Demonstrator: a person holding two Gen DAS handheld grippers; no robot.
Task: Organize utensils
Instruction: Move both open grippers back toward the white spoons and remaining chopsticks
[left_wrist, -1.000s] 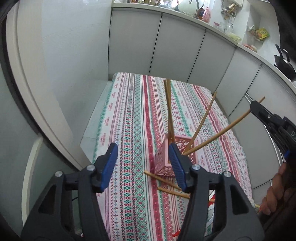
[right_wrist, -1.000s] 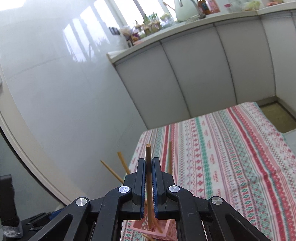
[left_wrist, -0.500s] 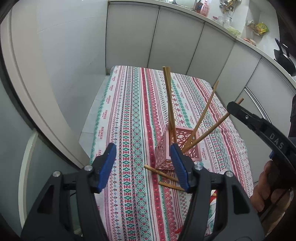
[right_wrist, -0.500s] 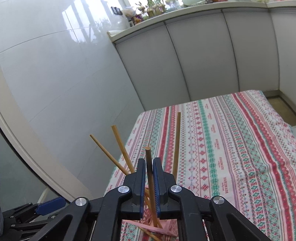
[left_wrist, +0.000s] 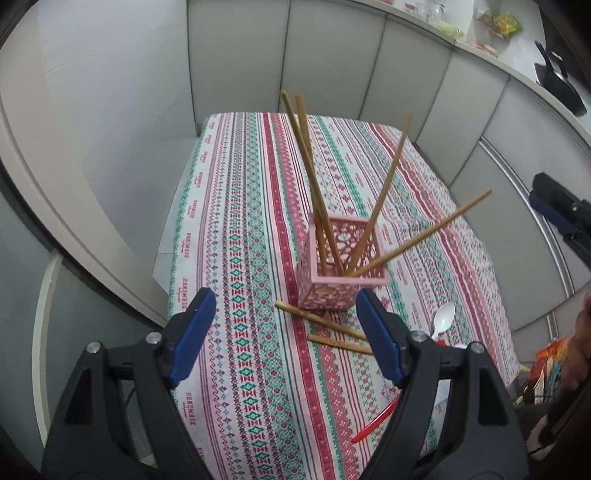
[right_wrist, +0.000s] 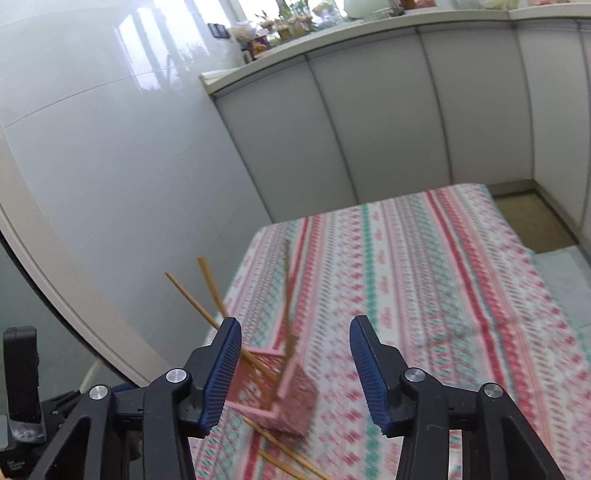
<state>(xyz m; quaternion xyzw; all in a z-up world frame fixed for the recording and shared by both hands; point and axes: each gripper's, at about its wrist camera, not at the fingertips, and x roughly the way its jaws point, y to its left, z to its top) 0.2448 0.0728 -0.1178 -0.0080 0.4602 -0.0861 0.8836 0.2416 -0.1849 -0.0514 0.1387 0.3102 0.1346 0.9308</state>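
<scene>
Four chopsticks (left_wrist: 373, 218) fan out of the pink holder (left_wrist: 343, 273), blocking any approach from above it. Two loose chopsticks (left_wrist: 325, 325) lie just before it. The striped worktop (left_wrist: 236, 206) beyond and left of the holder lies free. Cabinets (left_wrist: 332, 66) wall the far end.

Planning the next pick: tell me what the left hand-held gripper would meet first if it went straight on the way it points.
Probably the two loose chopsticks lying on the tablecloth between the opening, empty jaws of the left hand-held gripper, just before the pink holder. Depth is unclear.
</scene>
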